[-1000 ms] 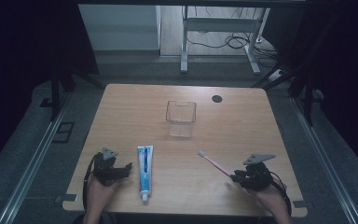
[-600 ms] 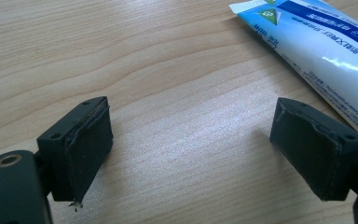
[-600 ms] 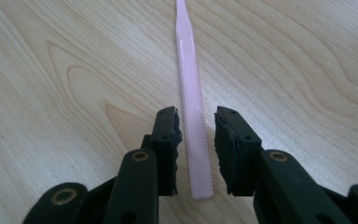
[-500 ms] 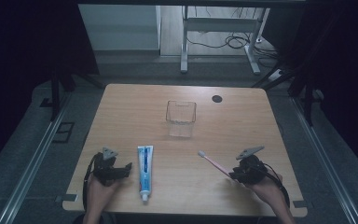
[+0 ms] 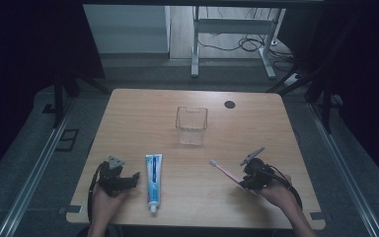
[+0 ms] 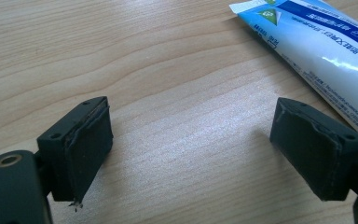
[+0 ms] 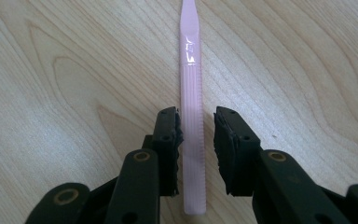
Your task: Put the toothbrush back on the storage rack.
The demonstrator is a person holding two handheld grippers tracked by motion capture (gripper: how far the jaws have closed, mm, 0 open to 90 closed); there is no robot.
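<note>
On the high view, the left gripper (image 5: 128,180) is seen resting at the near left of the wooden table (image 5: 138,123). In the left gripper view its jaws stand wide apart with only bare table between them; nothing is held. Just beside it, to its right, the toothpaste tube (image 5: 153,181) lies flat with its cap toward the near edge. In the left gripper view the tube (image 6: 321,42) runs past the outside of the right-hand jaw, very near it; whether it is touched cannot be told.

Toward the middle of the table, well apart from both grippers, a clear plastic cup (image 5: 191,125) stands upright and appears empty. A small dark disc (image 5: 229,104) lies beyond it, toward the far right.

At the near right, the pink toothbrush (image 5: 223,171) lies flat on the table, bristle head pointing toward the centre. The right gripper (image 5: 246,178) is placed over its handle end. In the right gripper view the handle (image 7: 192,116) is seen between narrowly set jaws: one pad appears against it, a visible gap remains at the other, so no grip is made.

Judged from this layout, the work is at an early stage. The toothbrush remains to be gripped and lifted, the tube is not yet gripped, and nothing has been placed in the cup.
</note>
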